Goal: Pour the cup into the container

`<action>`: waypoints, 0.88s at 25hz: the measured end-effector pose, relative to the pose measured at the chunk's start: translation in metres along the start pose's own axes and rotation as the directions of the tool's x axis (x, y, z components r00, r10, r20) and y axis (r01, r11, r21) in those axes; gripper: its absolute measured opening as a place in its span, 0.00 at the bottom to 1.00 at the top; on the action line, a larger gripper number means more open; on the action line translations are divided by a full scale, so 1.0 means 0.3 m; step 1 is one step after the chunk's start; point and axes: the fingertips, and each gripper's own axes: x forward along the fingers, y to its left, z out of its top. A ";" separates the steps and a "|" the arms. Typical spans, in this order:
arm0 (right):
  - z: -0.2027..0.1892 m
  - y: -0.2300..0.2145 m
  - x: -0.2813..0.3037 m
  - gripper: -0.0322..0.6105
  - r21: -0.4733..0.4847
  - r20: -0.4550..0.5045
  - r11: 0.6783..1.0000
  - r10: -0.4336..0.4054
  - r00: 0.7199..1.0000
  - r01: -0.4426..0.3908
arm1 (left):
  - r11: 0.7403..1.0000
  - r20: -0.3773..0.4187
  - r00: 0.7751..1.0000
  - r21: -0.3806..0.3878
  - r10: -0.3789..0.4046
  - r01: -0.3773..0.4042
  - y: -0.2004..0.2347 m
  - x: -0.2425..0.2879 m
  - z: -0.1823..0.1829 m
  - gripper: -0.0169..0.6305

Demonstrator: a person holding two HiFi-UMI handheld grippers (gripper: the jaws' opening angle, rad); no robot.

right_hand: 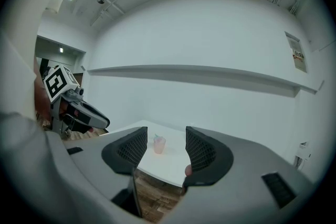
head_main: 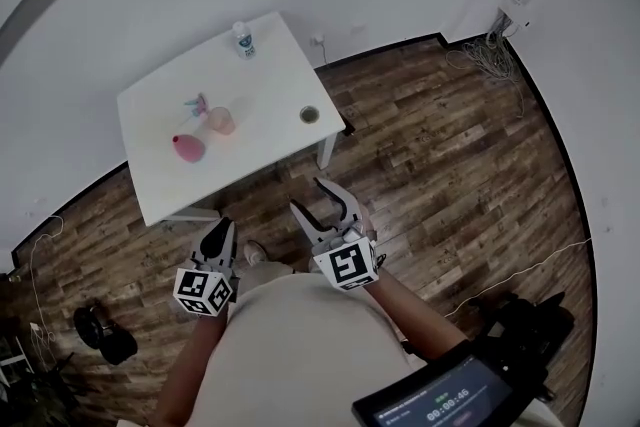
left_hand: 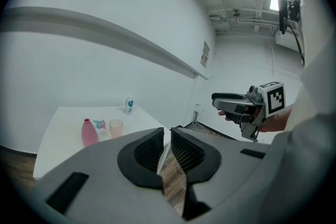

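**Both grippers empty, well short of the table**

In the head view the white table (head_main: 270, 75) stands at 11 o'clock from the person, with its far sides close to the wall. Bare wood floor (head_main: 430, 145) lies between its near edge and the two grippers, and more open floor spreads toward 2 and 3 o'clock. A tangle of cables (head_main: 488, 50) sits by the wall at 1 o'clock. Dark gear (head_main: 100, 330) lies on the floor at 8 o'clock.

The cup (head_main: 222, 121) is a pale pink, see-through tumbler. It stands upright near the middle of the table, clear of every edge. A pink bottle (head_main: 187, 148) stands near it at 7 o'clock, and a small teal item (head_main: 195, 103) lies just beside it at 10 o'clock. The small round container (head_main: 309, 114) stands at 3 o'clock from the cup, close to the table's right edge. A clear bottle (head_main: 243, 39) is at the far corner.

The left gripper (head_main: 224, 225) has its jaws only a sliver apart, with nothing between them. The right gripper (head_main: 306, 193) has its jaws well apart and empty. In the right gripper view the distant cup shows in the gap between the jaws.
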 end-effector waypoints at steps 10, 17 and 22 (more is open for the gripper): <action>-0.065 0.014 -0.189 0.42 0.009 -0.014 0.999 0.031 0.999 -0.031 | 0.999 -0.026 0.999 -0.018 0.034 -0.035 -0.172 -0.089 -0.127 0.09; -0.137 0.045 -0.263 0.41 0.027 -0.016 0.998 0.049 0.999 -0.048 | 0.995 -0.063 0.994 -0.024 0.091 -0.093 -0.210 -0.203 -0.216 0.09; -0.158 0.091 -0.234 0.42 0.030 -0.029 0.996 0.085 0.996 -0.084 | 0.990 -0.085 0.988 -0.047 0.131 -0.135 -0.181 -0.279 -0.262 0.09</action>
